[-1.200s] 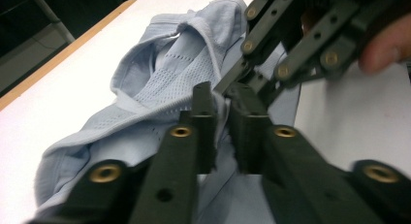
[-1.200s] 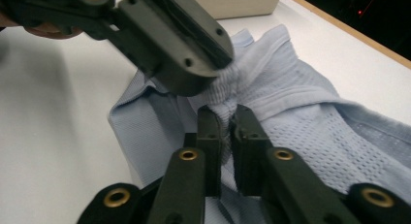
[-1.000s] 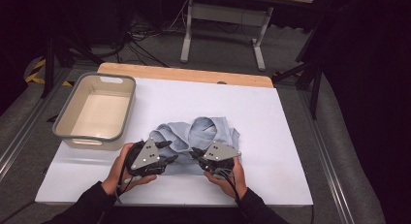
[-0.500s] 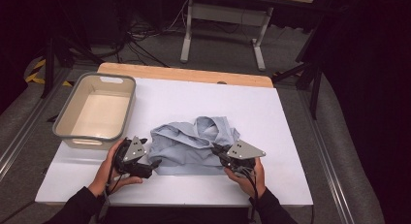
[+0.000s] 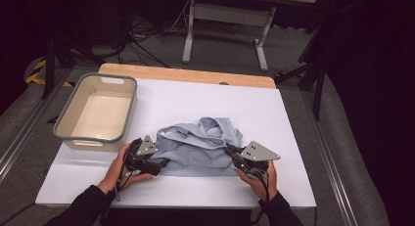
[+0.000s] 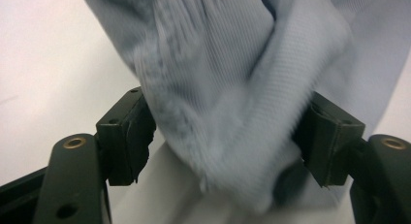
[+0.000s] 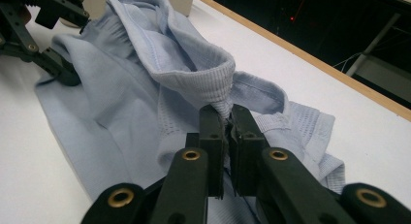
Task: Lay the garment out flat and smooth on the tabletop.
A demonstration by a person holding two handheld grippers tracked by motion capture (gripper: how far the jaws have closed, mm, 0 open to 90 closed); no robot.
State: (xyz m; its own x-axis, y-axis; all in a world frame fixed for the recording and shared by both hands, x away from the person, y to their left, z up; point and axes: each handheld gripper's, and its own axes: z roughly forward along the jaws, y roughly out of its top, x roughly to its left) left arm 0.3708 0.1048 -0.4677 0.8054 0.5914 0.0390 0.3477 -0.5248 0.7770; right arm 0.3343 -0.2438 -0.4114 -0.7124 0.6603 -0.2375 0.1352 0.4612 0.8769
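Observation:
A light blue shirt (image 5: 200, 145) lies crumpled on the white tabletop (image 5: 274, 113). My left gripper (image 5: 164, 163) is at the shirt's near left edge. In the left gripper view a thick fold of the shirt (image 6: 228, 78) fills the gap between the wide-set jaws of my left gripper (image 6: 225, 132), which have just been closing; I see no firm pinch. My right gripper (image 5: 229, 150) sits at the shirt's right side. In the right gripper view my right gripper (image 7: 228, 122) is shut on a ribbed edge of the shirt (image 7: 121, 88), and my left gripper (image 7: 68, 42) shows far off.
A grey bin (image 5: 95, 138) with a cream inside stands at the left of the table, close to my left hand. A wooden strip (image 5: 186, 74) runs along the table's far edge. Dark floor, cables and a stand lie beyond it.
My right gripper has moved right with the shirt edge in it, drawing the cloth wider. My left gripper went left, off the shirt, then came back onto its left edge.

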